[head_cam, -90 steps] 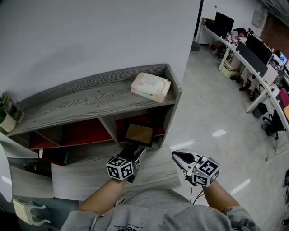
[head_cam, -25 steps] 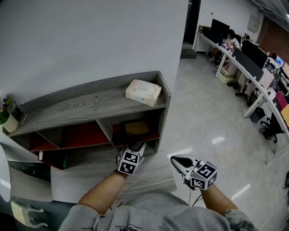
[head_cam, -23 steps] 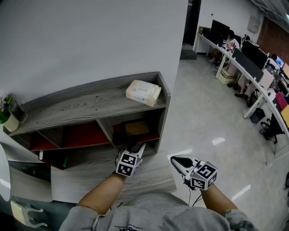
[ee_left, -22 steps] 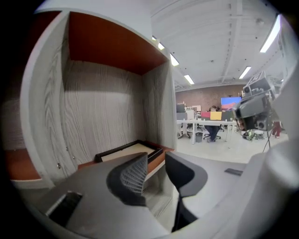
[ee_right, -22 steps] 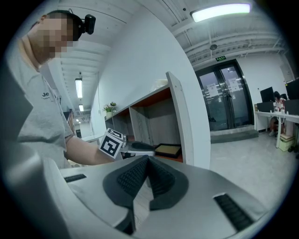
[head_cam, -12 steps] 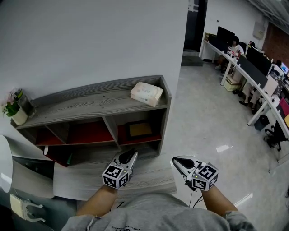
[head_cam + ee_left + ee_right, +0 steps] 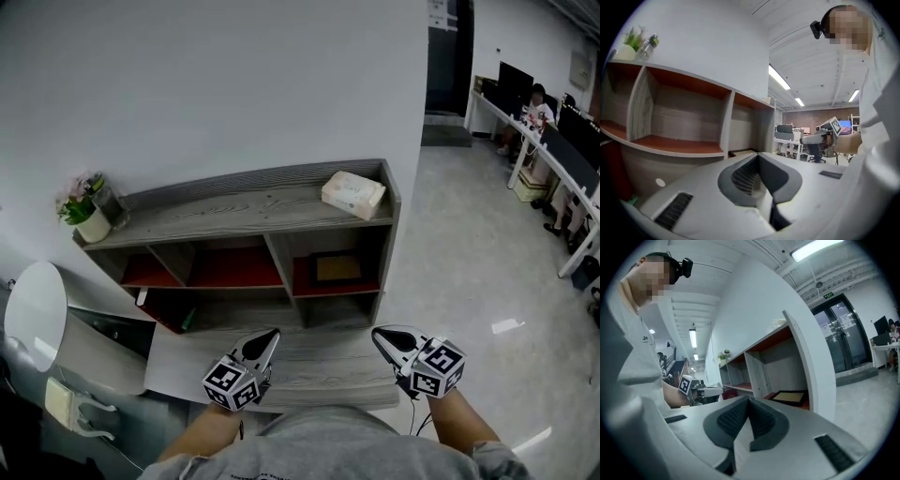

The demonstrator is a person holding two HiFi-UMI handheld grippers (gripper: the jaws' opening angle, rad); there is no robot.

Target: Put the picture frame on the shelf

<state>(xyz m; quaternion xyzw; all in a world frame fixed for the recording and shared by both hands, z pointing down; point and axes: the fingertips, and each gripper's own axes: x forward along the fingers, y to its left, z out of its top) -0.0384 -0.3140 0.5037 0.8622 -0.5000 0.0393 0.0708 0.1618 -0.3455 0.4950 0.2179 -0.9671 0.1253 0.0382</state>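
Wholly inside shelf edges: picture frame

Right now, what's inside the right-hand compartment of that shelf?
A dark-rimmed picture frame lies flat on the compartment's red floor, with nothing else visible beside it. The top of the shelf shades the compartment, so its rear corners cannot be made out.

Bright, even light.
Lit by ceiling tubes; glare on glossy floor; fisheye bending, dark corners in gripper views (foreground soft).
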